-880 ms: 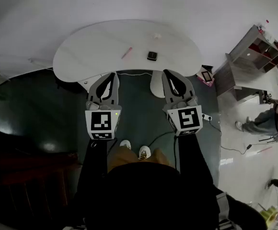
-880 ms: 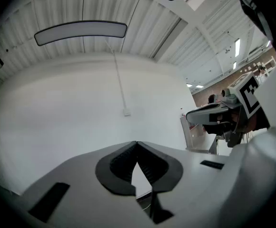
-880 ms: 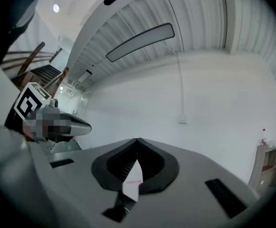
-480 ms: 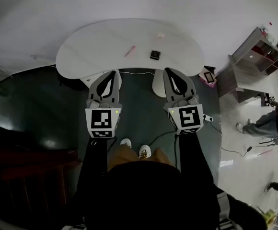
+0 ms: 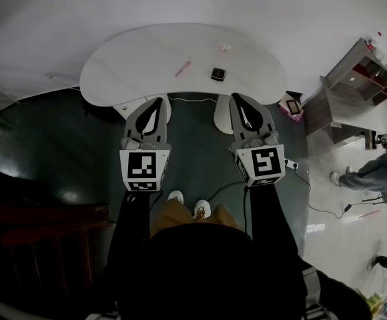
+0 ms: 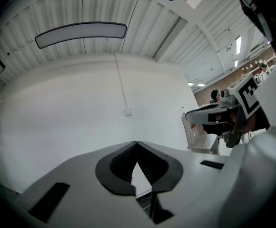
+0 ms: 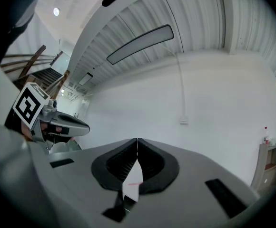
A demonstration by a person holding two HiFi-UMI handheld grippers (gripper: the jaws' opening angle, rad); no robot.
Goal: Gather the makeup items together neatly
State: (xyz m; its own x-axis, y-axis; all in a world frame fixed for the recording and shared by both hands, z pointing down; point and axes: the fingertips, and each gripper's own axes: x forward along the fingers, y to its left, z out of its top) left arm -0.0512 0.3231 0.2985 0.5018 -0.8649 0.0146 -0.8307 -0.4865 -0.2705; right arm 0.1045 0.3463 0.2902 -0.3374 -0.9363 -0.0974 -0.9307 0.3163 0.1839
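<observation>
the left arm (image 5: 128, 227) and right arm (image 5: 268, 224), in black sleeves, reach forward side by side, grippers held about level (marker cubes facing up); the left gripper (image 5: 156, 103) has its jaws pressed tip to tip on nothing, and the right gripper (image 5: 237, 100) likewise

We stand in a lab-like hall. Right of the white desk (image 5: 133, 65) stand open shelving (image 5: 363, 69) and another person (image 5: 367, 172).
</observation>
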